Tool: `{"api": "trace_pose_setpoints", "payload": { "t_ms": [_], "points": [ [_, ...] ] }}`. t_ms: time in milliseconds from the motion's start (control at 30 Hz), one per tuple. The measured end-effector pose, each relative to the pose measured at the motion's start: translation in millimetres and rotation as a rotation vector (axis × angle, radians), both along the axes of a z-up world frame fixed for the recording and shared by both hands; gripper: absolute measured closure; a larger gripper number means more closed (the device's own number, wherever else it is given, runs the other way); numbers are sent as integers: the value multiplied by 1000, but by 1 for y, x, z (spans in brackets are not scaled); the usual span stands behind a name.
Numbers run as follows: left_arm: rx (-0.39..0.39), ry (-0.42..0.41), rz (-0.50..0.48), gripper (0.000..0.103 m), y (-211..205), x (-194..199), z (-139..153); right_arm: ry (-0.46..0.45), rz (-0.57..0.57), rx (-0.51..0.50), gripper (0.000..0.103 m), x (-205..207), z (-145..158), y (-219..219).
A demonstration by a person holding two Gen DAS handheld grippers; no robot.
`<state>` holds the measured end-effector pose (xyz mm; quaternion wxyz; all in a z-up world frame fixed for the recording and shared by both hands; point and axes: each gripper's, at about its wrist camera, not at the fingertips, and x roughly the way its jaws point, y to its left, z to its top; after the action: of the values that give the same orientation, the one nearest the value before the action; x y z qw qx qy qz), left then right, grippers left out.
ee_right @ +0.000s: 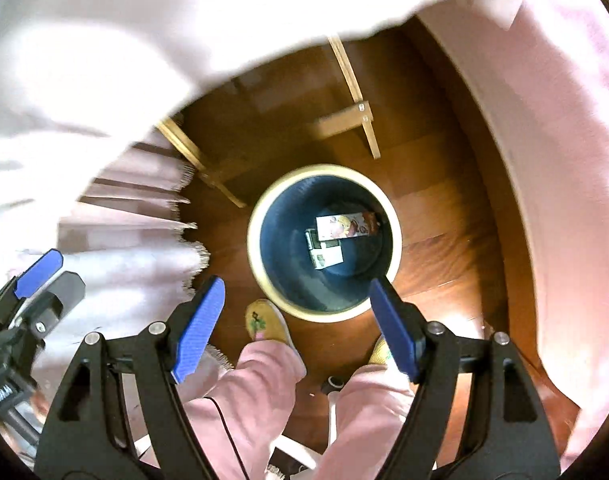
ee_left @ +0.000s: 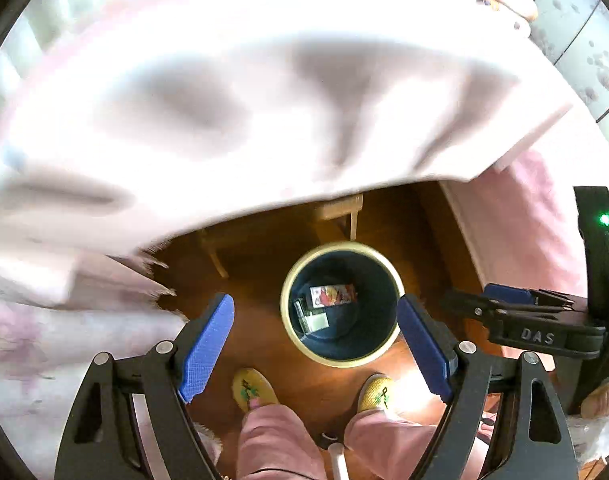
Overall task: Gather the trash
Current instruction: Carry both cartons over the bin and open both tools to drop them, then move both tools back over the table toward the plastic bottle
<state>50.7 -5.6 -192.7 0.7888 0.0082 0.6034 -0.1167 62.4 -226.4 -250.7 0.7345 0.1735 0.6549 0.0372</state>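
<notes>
On the far left a pale pink cloth (ee_left: 224, 112) with a frayed edge hangs down over the wooden floor (ee_left: 264, 320); it fills the far part of both views and looks blurry. Next comes the left gripper (ee_left: 316, 344); its two blue pads (ee_left: 206, 346) stand wide apart and nothing is between them. It points almost straight down. Between and just past the pads sits the round bin (ee_left: 392, 344) with a cream rim and dark blue inside; it stands on the floor near the person's feet. At the bottom of the bin lie the bits of trash; a colourful picture box (ee_left: 331, 295) lies on the far side, and a white box (ee_left: 314, 320) lies just beside it on the near side. Pale wooden legs (ee_right: 360, 120) stand behind the bin. Near the bin are two yellow slippers (ee_left: 253, 390) and pink trouser legs (ee_right: 260, 392). To the right is the right gripper (ee_right: 296, 328); its blue pads are also spread wide with nothing held. On the far right hangs more pink cloth (ee_right: 552, 128).
</notes>
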Motion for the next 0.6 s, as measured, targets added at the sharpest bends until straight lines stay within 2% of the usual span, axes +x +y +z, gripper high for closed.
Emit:
{"api": "trace_pose_setpoints", "payload": {
  "t_ms": [167,333,533,600],
  "points": [
    [36,-51,47,18,9,6,99,-116,88,-46,30,-3,103,10],
    [32,-87,84,18,12,9,175,-256,151,-93,30,-3,200,13],
    [36,-154,142,18,16,18,250,-395,200,-80,30,10,282,12],
    [43,-171,147,18,17,25,267,-426,213,-69,30,19,305,14]
  ]
}}
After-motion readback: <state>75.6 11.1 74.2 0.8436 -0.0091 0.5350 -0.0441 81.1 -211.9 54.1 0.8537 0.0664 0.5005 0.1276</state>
